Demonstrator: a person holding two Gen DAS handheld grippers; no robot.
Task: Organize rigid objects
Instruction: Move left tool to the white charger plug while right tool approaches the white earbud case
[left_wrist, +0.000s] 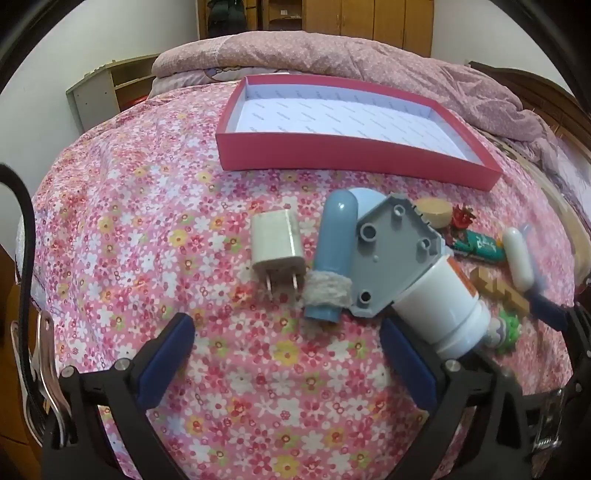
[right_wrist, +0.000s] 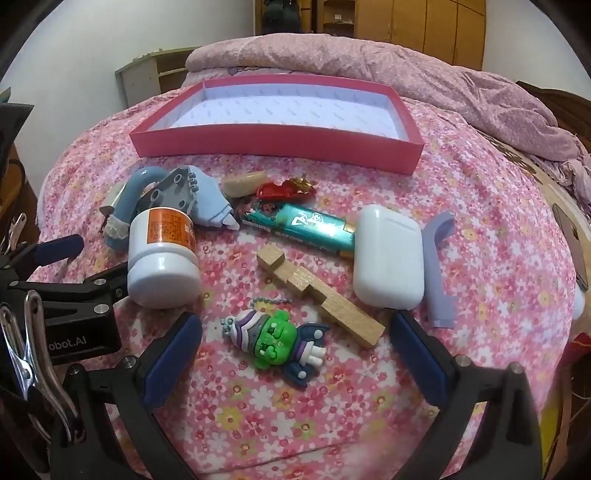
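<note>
Left wrist view: left tongs (left_wrist: 288, 356) spread, empty. White charger (left_wrist: 277, 245) and blue tube (left_wrist: 330, 254) lie ahead; white bottle (left_wrist: 441, 304) blocks the right finger. Pink tray (left_wrist: 354, 155) stands beyond.

Right wrist view: right tongs (right_wrist: 295, 363) spread around green keychain figure (right_wrist: 275, 338). Wooden block (right_wrist: 319, 295) and white case (right_wrist: 388, 258) lie ahead on the bed (right_wrist: 480, 192).

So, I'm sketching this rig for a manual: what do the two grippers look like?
Both match: left gripper and right gripper have black frames, blue pads and silver screws. A metal clip and a black cable hang beside them.
</note>
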